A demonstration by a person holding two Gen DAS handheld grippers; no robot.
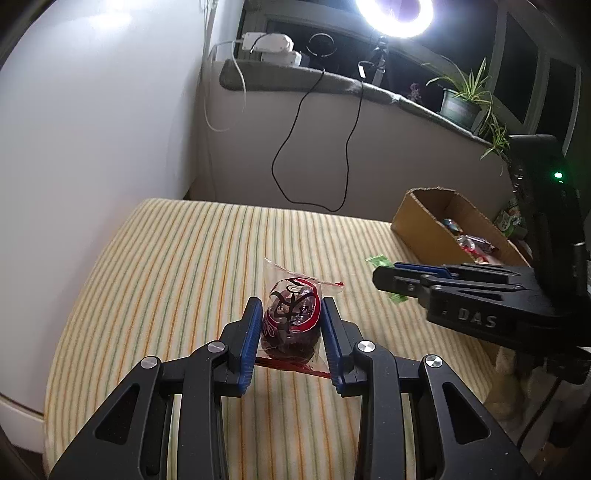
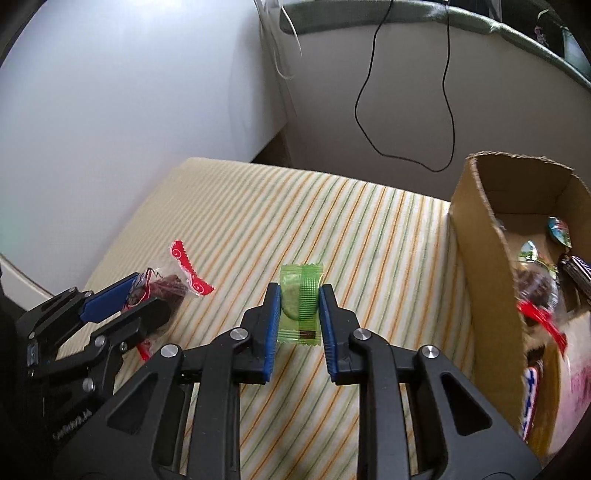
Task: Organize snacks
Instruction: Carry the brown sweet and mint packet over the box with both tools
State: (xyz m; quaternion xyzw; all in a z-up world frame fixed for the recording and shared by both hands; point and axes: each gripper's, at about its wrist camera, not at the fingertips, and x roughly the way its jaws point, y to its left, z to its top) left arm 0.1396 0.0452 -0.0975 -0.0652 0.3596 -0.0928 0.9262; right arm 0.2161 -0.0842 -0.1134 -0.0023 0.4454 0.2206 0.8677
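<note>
My left gripper (image 1: 291,306) is shut on a dark red snack in a clear wrapper with red ends (image 1: 291,321), low over the striped cloth (image 1: 155,280). My right gripper (image 2: 298,291) is shut on a green wrapped snack (image 2: 301,299), also low over the cloth. In the right wrist view the left gripper (image 2: 147,295) shows at left with the red snack (image 2: 173,290). In the left wrist view the right gripper (image 1: 384,277) shows at right with the green wrapper (image 1: 380,263) peeking out. The cardboard box (image 2: 476,266) holds several wrapped snacks.
The cardboard box (image 1: 421,225) stands at the table's right side. A white wall is to the left, a ledge with cables, a ring light (image 1: 395,18) and a potted plant (image 1: 461,103) behind.
</note>
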